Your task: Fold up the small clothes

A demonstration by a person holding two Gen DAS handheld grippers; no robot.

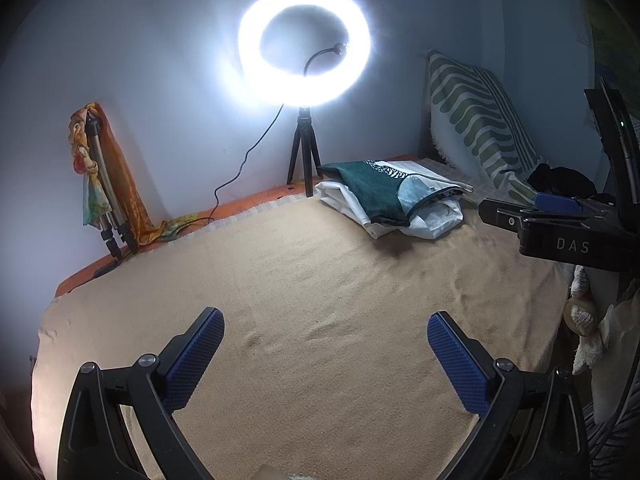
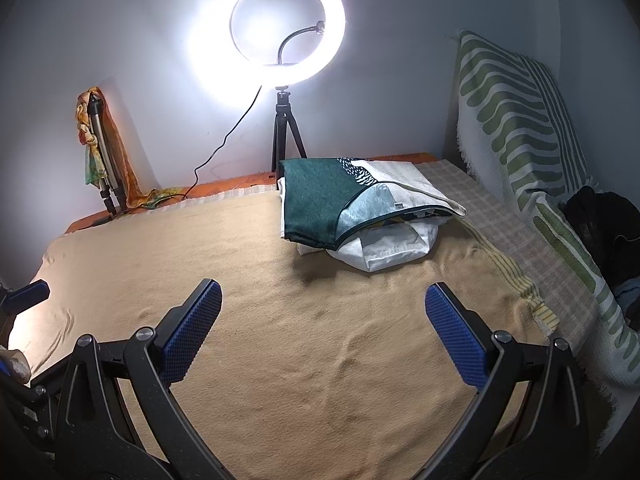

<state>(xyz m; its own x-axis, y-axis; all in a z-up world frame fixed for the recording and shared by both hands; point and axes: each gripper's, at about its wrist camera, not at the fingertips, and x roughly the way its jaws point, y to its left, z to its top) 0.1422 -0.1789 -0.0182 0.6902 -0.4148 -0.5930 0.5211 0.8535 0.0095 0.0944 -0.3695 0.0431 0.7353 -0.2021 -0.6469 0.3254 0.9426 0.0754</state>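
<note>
A tan blanket [image 2: 280, 340] covers a bed pushed into the corner of a pale-walled room, with an orange sheet [image 2: 224, 188] showing along the far edge. Against the back wall a lit ring light [image 2: 268, 28] stands on a small black tripod [image 2: 286, 136], its cable trailing down to the left. Further left, a folded tripod [image 2: 102, 156] leans on the wall, draped with an orange patterned scarf [image 2: 124, 168]. A green-striped white cushion [image 2: 520, 128] is propped against the right wall, with dark clothing [image 2: 604, 220] beside it.

The small clothes [image 2: 352, 208] lie in a loose pile at the far right of the blanket: a teal and white patterned piece on top of crumpled white fabric.

The left hand-held gripper [image 1: 326, 354] hovers above bare blanket, its blue-padded fingers spread wide and holding nothing. The right hand-held gripper [image 2: 324, 324] is likewise spread wide and empty, nearer to the pile but well apart from it.
</note>
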